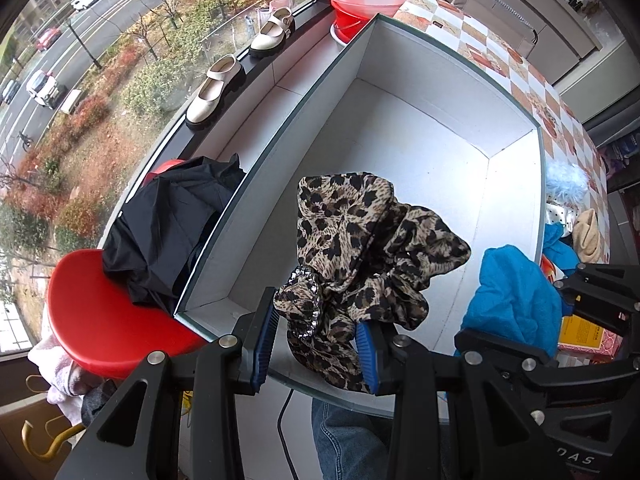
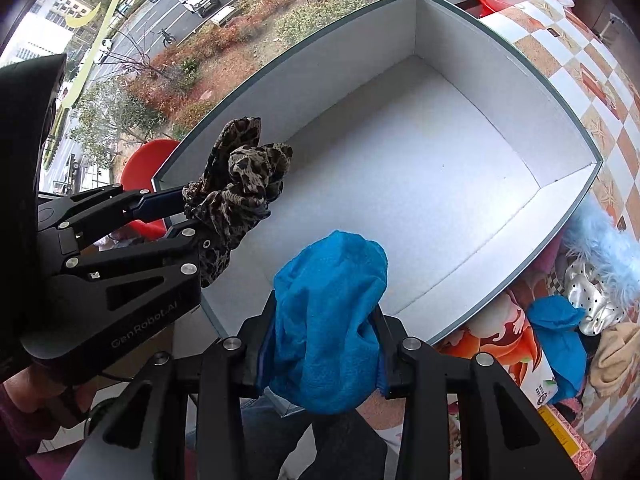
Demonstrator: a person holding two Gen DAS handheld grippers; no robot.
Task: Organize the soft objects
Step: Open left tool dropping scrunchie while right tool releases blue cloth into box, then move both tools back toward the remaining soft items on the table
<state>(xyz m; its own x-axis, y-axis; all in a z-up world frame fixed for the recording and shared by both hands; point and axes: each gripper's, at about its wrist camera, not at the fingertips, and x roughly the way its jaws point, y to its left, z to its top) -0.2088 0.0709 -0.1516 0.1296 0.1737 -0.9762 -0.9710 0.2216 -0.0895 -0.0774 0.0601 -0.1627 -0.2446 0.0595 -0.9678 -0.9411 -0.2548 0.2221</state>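
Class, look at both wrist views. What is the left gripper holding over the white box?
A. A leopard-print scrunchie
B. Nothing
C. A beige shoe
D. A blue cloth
A: the left gripper has its jaws closed on the leopard-print scrunchie, held above the white box; the right gripper holds the blue cloth.

Right gripper (image 2: 320, 344) clamping blue cloth (image 2: 328, 320), white box (image 2: 420, 168)

Two cream shoes (image 1: 240, 72) set on window ledge (image 1: 308, 20). Red basin (image 1: 368, 0) stacked at ledge end. Black garment (image 1: 172, 224) draped over red stool (image 1: 108, 328). Checkered worktop (image 1: 500, 48) seen beyond.
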